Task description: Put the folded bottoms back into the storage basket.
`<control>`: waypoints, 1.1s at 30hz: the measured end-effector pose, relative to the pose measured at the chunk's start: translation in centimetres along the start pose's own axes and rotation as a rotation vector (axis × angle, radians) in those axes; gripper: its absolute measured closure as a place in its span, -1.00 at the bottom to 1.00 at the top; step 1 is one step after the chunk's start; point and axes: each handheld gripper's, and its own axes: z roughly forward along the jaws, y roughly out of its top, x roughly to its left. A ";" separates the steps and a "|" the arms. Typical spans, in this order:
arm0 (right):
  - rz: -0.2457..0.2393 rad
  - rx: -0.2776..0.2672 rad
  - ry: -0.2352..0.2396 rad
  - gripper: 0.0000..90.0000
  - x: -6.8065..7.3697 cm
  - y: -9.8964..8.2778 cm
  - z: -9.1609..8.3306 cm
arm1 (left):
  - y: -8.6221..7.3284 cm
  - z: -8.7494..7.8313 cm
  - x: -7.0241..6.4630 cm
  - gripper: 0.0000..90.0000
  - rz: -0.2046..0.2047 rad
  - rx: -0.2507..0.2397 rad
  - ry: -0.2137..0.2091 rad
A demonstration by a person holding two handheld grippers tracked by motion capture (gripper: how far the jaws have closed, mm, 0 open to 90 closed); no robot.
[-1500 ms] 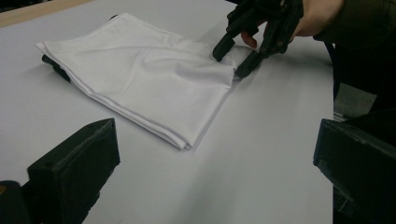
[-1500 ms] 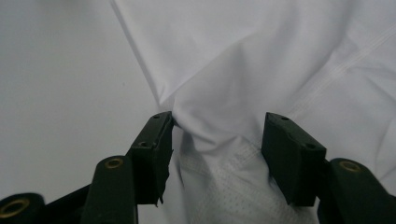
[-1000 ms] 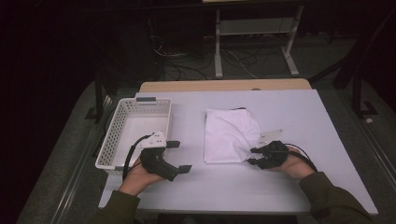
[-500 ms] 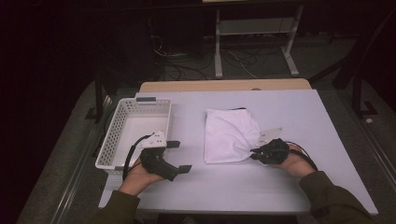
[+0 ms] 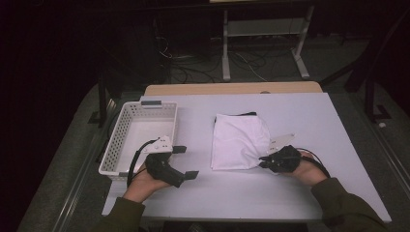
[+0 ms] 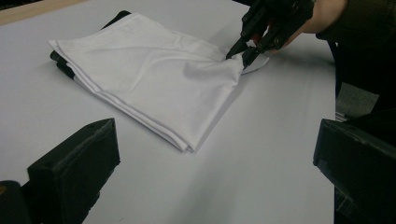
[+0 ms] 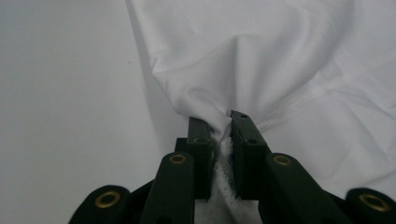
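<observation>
Your right tongs [image 5: 265,160] had just been closing and pinched the lower right corner of the folded white cloth [image 5: 239,141], which lay at mid-frame on the surface [image 5: 309,125]. Your left tongs [image 5: 185,161] stood spread, empty, beside the white basket [image 5: 121,145] at lower left.

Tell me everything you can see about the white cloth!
The white cloth is soft-looking fabric, folded into a flat, roughly square stack with something black peeking from under its far edge. It lies on the pale table, right of the basket. The right gripper is shut on its near right corner, bunching it into wrinkles.
</observation>
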 end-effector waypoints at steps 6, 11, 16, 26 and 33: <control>0.002 -0.005 0.013 0.73 0.3 -0.1 -0.3 | 0.0 0.0 0.0 -1.00 0.000 0.000 0.000; 0.008 -0.012 0.025 0.73 0.6 -0.2 -0.5 | 0.0 0.0 0.0 -1.00 -0.002 -0.001 0.000; 0.006 -0.023 0.043 0.73 1.1 -0.3 -0.8 | 0.0 0.0 0.1 -1.00 -0.002 0.000 -0.001; 0.014 -0.037 0.076 0.73 2.1 -1.3 -1.9 | 0.0 0.0 0.1 -1.00 -0.004 0.000 0.001; 0.020 -0.038 0.089 0.73 2.5 -2.1 -2.6 | 0.0 0.0 0.1 -1.00 -0.004 0.000 0.003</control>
